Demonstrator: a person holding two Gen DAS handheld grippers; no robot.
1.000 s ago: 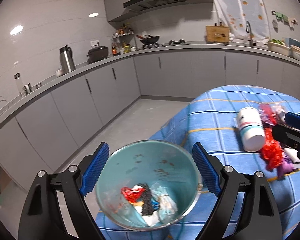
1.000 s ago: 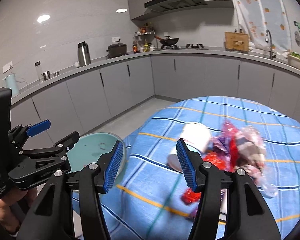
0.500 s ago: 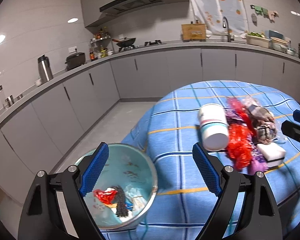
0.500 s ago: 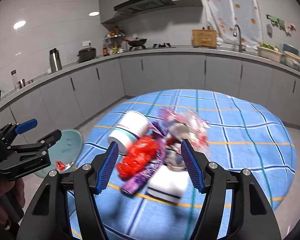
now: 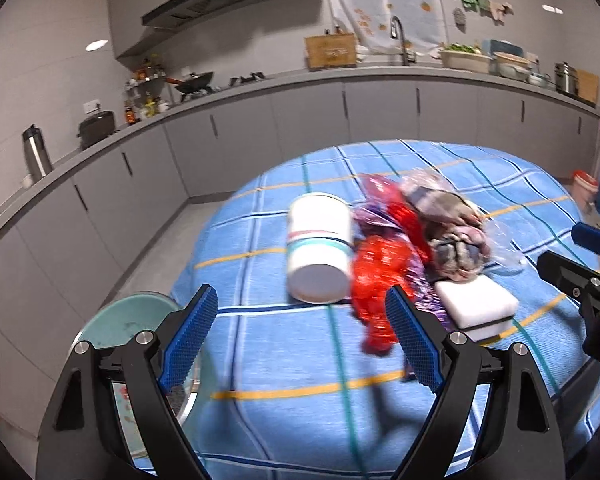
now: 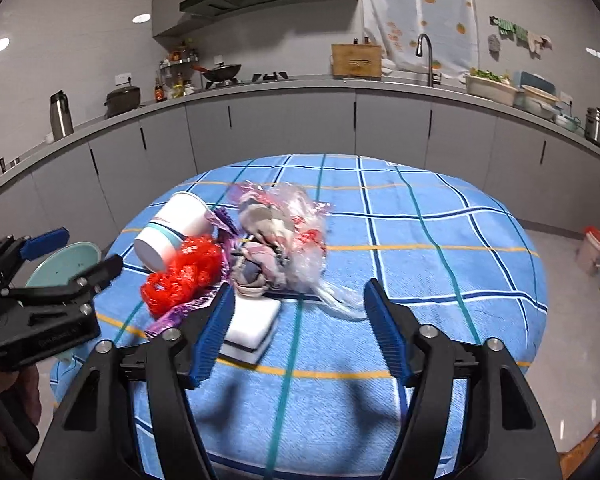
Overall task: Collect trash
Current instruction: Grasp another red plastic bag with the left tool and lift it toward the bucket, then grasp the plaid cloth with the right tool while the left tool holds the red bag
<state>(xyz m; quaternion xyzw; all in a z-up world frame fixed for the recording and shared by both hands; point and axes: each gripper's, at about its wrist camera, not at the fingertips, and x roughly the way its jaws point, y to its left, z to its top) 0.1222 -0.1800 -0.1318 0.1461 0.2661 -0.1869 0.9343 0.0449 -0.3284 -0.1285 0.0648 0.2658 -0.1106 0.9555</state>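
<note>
Both grippers empty: my left gripper (image 5: 300, 336) gapes wide, right gripper (image 6: 298, 324) jaws opening. Trash pile (image 6: 236, 256) on the tablecloth (image 6: 420, 240) lies just ahead-left of right, nearer it; sponge (image 6: 252, 320) beside its left pad.

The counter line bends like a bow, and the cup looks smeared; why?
Left wrist view: the fisheye lens curves the counter, and motion blur smears the cup and red wrapper. Right wrist view: same bending, milder blur, soft shadows under the tongs.
</note>
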